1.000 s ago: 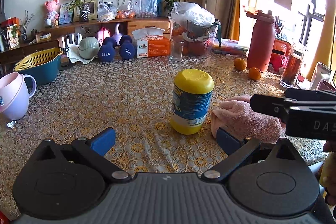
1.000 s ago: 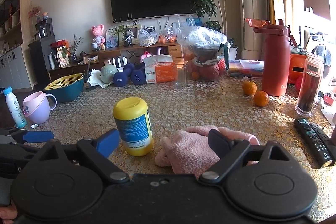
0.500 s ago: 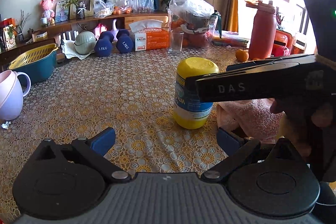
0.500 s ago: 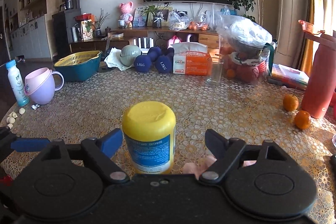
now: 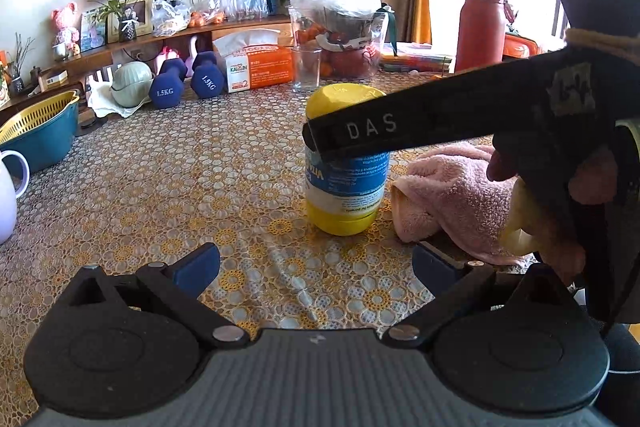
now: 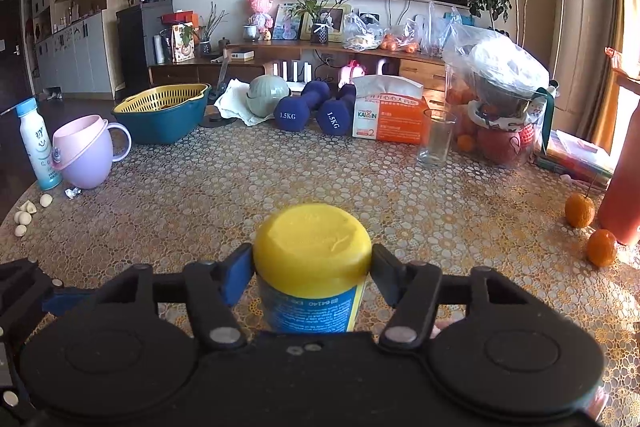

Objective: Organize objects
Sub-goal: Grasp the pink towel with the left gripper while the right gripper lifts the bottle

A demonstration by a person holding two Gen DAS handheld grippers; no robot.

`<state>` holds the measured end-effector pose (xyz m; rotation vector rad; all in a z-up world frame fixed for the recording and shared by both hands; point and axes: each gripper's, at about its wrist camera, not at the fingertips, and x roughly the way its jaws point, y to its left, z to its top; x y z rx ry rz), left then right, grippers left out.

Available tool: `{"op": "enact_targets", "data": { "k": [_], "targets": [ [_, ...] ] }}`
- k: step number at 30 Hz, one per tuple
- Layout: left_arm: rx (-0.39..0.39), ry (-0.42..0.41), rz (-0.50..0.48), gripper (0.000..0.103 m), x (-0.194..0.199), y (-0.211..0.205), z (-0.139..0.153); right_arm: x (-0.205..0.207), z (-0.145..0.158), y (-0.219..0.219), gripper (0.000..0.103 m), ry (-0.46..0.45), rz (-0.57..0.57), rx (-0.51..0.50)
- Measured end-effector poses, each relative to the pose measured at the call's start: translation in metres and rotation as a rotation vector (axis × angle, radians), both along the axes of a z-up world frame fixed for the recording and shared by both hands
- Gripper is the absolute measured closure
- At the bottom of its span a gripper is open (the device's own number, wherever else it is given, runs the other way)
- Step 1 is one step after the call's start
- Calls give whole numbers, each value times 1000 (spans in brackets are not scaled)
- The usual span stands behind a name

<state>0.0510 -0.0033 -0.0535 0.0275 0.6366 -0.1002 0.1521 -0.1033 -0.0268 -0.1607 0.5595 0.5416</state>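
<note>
A yellow jar with a blue label [image 5: 346, 163] stands upright on the patterned tablecloth, with a pink towel [image 5: 452, 195] lying to its right. My right gripper [image 6: 312, 267] is shut on the jar's yellow lid [image 6: 314, 243], one finger on each side. In the left wrist view the right gripper's black finger [image 5: 420, 125] crosses in front of the jar top. My left gripper [image 5: 316, 263] is open and empty, low over the cloth just in front of the jar.
A lilac mug [image 6: 82, 155] and white bottle [image 6: 38, 143] stand at the left, a teal basket [image 6: 164, 111] behind them. Blue dumbbells [image 6: 316, 109], a tissue box [image 6: 390, 119] and a glass [image 6: 436, 137] line the back. Two oranges [image 6: 590, 227] and a red flask [image 5: 480, 27] stand at the right.
My right gripper has swung left from over the towel to the jar and closed its fingers on the lid. The left gripper has barely moved.
</note>
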Motion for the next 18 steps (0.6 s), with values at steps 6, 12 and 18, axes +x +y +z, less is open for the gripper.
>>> {"op": "enact_targets", "data": {
  "k": [6,12,18],
  "targets": [
    [-16,-9,-138,0,18,-34,1,4,33,-36,41,-62,-70,47],
    [-7,-5,-233,0,42,-73,5,8,61,-94,41,-114,-182,58],
    [61,-1,-343,0,63,-112,7,0,70,-149,41,-164,-296,58]
  ]
}}
